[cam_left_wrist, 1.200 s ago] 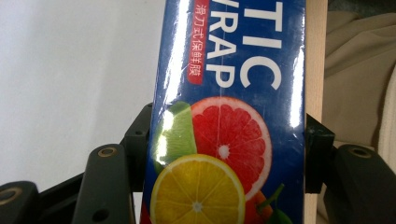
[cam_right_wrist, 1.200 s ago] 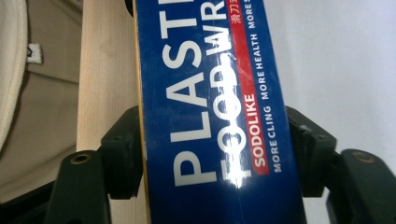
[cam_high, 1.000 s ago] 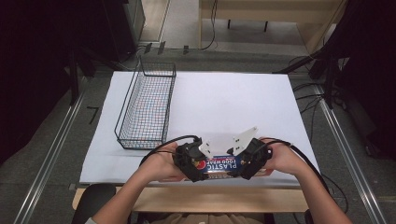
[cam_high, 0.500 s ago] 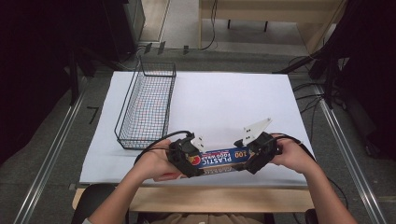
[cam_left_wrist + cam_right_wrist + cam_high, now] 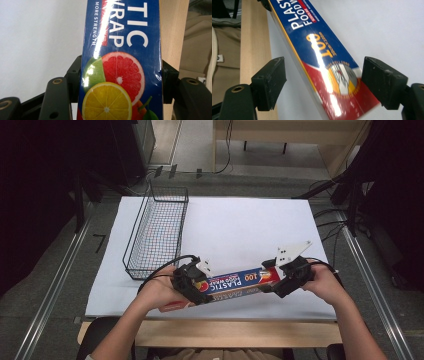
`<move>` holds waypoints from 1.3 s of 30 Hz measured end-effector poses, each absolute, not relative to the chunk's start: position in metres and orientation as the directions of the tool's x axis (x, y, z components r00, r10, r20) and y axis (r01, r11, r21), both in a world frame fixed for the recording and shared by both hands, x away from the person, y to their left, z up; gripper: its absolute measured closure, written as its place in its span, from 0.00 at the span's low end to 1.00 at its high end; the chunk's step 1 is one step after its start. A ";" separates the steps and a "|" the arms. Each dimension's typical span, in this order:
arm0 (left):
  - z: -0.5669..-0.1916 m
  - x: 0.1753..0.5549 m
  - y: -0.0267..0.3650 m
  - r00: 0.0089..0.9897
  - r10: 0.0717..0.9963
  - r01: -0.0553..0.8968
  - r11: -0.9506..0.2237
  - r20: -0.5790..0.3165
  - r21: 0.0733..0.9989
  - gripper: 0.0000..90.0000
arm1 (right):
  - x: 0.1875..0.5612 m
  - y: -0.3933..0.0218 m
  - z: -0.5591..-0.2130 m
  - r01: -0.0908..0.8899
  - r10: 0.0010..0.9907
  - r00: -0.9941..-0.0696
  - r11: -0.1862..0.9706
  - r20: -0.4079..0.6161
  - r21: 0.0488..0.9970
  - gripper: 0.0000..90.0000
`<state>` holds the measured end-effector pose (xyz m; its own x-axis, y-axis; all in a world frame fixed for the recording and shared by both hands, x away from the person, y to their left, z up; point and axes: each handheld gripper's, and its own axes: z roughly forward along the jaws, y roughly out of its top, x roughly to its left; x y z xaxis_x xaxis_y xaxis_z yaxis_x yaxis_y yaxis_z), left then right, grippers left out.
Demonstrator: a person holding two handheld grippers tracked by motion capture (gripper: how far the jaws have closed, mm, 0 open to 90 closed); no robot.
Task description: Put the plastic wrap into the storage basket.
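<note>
The left hand-held gripper (image 5: 196,285) clamped the plastic wrap box (image 5: 231,282); the right hand-held gripper (image 5: 280,279), jaws just opened wide, straddled its end untouched. A wire basket (image 5: 156,232) stood near on the tabletop (image 5: 240,225).

Wide bare stretch of the white table (image 5: 240,230) lay ahead of both hands, nothing on it to dodge. On the left the wire basket (image 5: 156,232) stood as the one real obstacle, near the left gripper (image 5: 192,282). The plastic wrap box (image 5: 230,284) spanned between the hands, probably blocking any crossing there.
</note>
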<state>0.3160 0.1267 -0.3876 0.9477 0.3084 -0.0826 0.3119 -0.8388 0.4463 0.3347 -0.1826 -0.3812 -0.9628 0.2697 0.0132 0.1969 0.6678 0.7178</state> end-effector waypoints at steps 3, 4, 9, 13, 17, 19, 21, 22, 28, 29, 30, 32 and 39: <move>-0.385 0.318 0.132 0.940 0.330 0.331 -0.830 -0.083 0.448 0.45 | 0.336 -0.190 -0.379 0.197 0.285 -0.959 0.652 0.004 0.732 0.23; -0.384 0.319 0.133 0.939 0.334 0.336 -0.828 -0.085 0.449 0.45 | 0.336 -0.192 -0.379 0.199 0.291 -0.957 0.650 0.002 0.733 0.23; -0.380 0.321 0.139 0.927 0.364 0.363 -0.812 -0.089 0.457 0.45 | 0.340 -0.199 -0.380 0.208 0.323 -0.946 0.639 -0.012 0.740 0.23; -0.377 0.323 0.143 0.922 0.376 0.373 -0.805 -0.090 0.461 0.45 | 0.342 -0.204 -0.381 0.217 0.343 -0.939 0.634 -0.019 0.742 0.23; -0.372 0.324 0.148 0.914 0.395 0.390 -0.792 -0.092 0.471 0.45 | 0.345 -0.210 -0.384 0.230 0.361 -0.932 0.625 -0.014 0.746 0.23; -0.369 0.325 0.150 0.908 0.406 0.402 -0.783 -0.100 0.474 0.44 | 0.346 -0.211 -0.386 0.239 0.373 -0.928 0.621 -0.013 0.746 0.22; -0.367 0.325 0.151 0.905 0.413 0.409 -0.778 -0.103 0.477 0.44 | 0.347 -0.211 -0.389 0.236 0.392 -0.919 0.617 -0.033 0.750 0.22; -0.366 0.325 0.152 0.903 0.417 0.413 -0.774 -0.103 0.480 0.45 | 0.348 -0.211 -0.391 0.240 0.400 -0.916 0.615 -0.035 0.751 0.23; -0.357 0.326 0.159 0.882 0.456 0.449 -0.740 -0.117 0.500 0.44 | 0.350 -0.206 -0.402 0.267 0.412 -0.911 0.611 -0.012 0.745 0.22; -0.356 0.327 0.160 0.882 0.458 0.449 -0.741 -0.113 0.499 0.44 | 0.350 -0.206 -0.402 0.267 0.412 -0.911 0.611 -0.012 0.745 0.22; -0.355 0.327 0.161 0.876 0.467 0.458 -0.733 -0.118 0.503 0.44 | 0.351 -0.206 -0.404 0.269 0.408 -0.913 0.610 -0.005 0.745 0.22; -0.352 0.329 0.166 0.864 0.486 0.478 -0.714 -0.129 0.511 0.44 | 0.351 -0.203 -0.409 0.285 0.412 -0.911 0.610 0.012 0.739 0.22; -0.344 0.329 0.171 0.856 0.501 0.486 -0.698 -0.127 0.526 0.45 | 0.352 -0.194 -0.420 0.305 0.424 -0.905 0.626 0.015 0.718 0.22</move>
